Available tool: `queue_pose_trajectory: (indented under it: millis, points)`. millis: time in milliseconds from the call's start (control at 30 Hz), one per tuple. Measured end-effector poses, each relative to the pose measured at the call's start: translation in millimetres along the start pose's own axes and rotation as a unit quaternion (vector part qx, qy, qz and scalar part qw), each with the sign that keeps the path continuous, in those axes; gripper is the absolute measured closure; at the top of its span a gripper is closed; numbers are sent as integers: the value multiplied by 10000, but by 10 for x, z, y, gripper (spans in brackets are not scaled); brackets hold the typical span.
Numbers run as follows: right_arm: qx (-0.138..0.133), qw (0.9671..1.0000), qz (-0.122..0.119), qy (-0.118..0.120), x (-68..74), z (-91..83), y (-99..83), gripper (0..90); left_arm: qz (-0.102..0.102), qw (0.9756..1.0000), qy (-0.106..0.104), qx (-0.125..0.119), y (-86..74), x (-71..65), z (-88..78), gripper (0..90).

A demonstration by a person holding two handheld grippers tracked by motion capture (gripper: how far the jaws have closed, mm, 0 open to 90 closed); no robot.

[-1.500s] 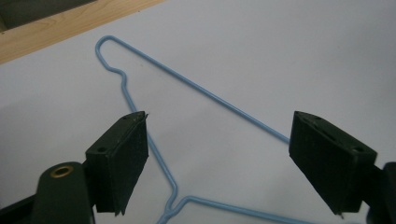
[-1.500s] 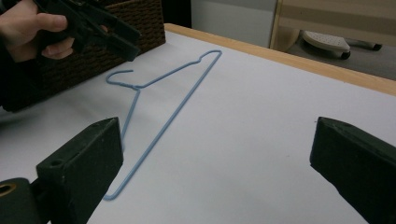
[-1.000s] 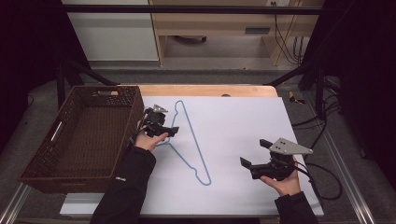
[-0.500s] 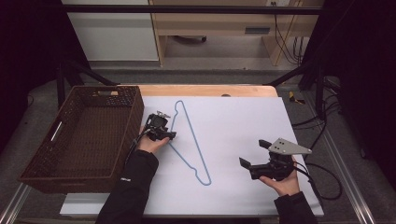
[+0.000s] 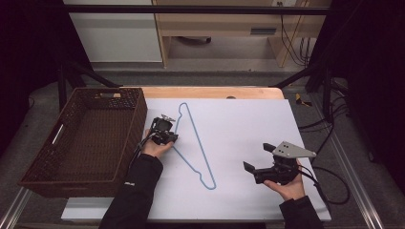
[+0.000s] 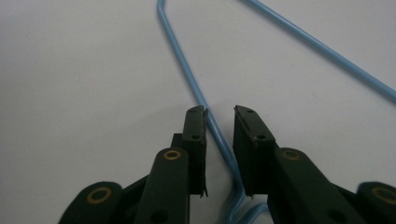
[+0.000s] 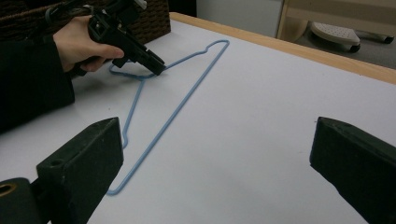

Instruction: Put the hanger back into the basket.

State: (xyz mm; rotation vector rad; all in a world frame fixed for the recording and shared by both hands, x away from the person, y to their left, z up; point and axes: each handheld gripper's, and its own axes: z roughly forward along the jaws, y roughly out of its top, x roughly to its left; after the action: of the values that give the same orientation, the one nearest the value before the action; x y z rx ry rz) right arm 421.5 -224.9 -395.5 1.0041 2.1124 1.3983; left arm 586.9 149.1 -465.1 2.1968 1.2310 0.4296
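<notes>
Near the left edge of the white tabletop, just beside the brown wicker basket, we see the left gripper lowered onto a light blue wire hanger. The hanger lies flat across the left-centre of the tabletop, one corner toward the far edge and another toward the near edge. In the left gripper view the left gripper's jaws straddle one of the hanger's thin wire runs; a narrow gap remains on each side, so they are not yet clamped on it.

Toward the near right corner, the right gripper is held in the person's hand, its jaws spread wide and empty, well apart from the hanger.

We judge the main risk to be the wire slipping: it is thin and smooth and lies flush on the tabletop, so the jaws could close over it and skid, or pinch it off-centre so the hanger swings once lifted.

The hook end of the hanger sits beneath the left gripper and is hard to make out. The basket's inside is dim.
</notes>
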Motion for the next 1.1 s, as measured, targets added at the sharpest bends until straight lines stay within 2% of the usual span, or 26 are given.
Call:
queue_pose_trajectory:
  millis: [167,233,533,767,1100]
  points:
    - [-10,10000,1,14,3,7,2,32,-6,10000,43,34,5,-26,1,809]
    - [2,10000,7,28,5,9,2,32,-88,9999,92,52,11,-40,2,826]
    - [23,10000,0,43,10,21,2,32,-170,9996,194,75,18,-73,3,843]
    - [29,10000,-13,52,13,26,2,33,-484,9983,312,95,33,-89,1,856]
    - [31,10000,0,61,16,29,1,34,-748,9961,457,81,44,-124,4,863]
